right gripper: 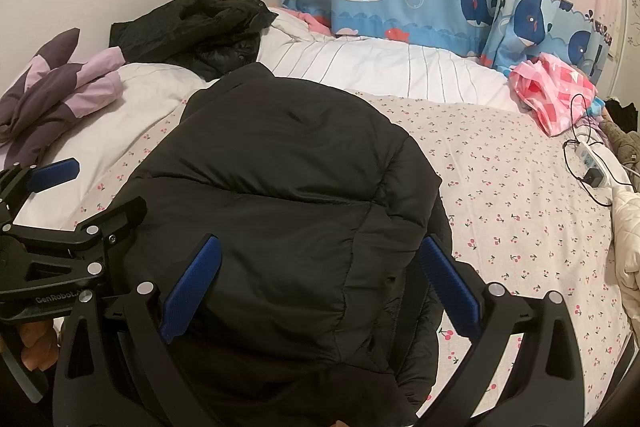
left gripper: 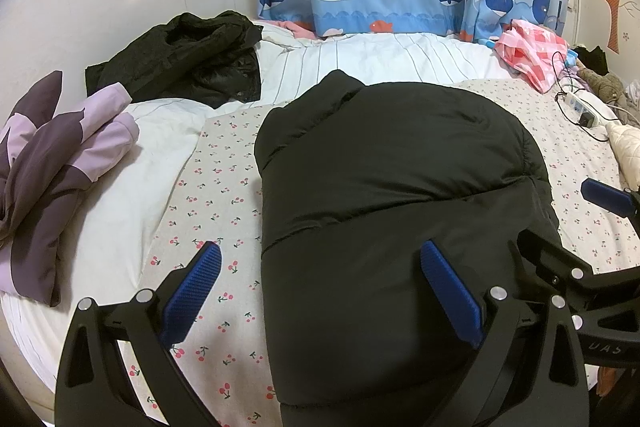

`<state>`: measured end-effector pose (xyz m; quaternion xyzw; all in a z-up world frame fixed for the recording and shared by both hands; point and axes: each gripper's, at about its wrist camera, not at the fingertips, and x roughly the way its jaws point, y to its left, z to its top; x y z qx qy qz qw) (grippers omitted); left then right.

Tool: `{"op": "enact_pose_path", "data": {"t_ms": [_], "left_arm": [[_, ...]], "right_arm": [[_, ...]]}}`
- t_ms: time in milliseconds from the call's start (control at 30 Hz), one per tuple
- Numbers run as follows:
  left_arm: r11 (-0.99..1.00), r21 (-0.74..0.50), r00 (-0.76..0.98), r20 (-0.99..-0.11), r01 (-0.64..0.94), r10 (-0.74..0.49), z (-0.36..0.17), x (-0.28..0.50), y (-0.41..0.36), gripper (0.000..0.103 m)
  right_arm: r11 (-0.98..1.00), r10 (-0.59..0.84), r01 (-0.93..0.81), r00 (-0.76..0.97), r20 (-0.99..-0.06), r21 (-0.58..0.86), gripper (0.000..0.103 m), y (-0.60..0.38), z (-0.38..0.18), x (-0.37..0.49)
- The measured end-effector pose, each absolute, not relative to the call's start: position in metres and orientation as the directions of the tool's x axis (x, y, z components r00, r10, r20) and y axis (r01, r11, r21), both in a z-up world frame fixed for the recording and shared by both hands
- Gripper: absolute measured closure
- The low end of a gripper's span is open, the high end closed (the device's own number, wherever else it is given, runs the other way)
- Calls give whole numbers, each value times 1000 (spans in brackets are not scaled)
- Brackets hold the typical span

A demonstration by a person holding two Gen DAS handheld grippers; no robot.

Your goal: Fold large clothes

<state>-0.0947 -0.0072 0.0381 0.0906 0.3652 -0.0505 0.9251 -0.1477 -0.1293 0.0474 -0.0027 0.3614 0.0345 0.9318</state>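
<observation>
Left wrist view: left gripper [left gripper: 320,297] and right gripper [right gripper: 320,291] both spread above the folded black puffer jacket [left gripper: 392,179]; I judge the next move is to pinch its near edge for a last fold.

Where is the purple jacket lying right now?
Both views show the purple jacket at far left on the white duvet, just in front of the crumpled black garment.

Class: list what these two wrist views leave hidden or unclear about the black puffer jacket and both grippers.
- Black puffer jacket: near hem cut off by the bottom edge, both views.
- Jacket's sleeves: folded out of sight.
- Left gripper, right gripper: open; contact with the jacket unclear.
</observation>
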Motion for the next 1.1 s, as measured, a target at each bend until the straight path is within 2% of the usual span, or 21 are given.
{"op": "enact_pose_path", "data": {"t_ms": [467,733,933,1100], "left_arm": [[979,131,730,-683,159,-27,38,-94,-7,7],[985,90,709,-704,149,-42,41,-90,0,7],[985,108,729,-684,134,-24,42,-94,-1,7],[986,133,777,-629,97,8,48,-102,1,8]], "right_arm": [[998,64,-67,735,-676,21,7,-124,46,-147],[997,69,-70,730,-679,26,7,-116,43,-148],[997,76,-72,728,-681,34,7,-112,41,-153],[997,76,-72,725,-685,34,7,-118,40,-149]]}}
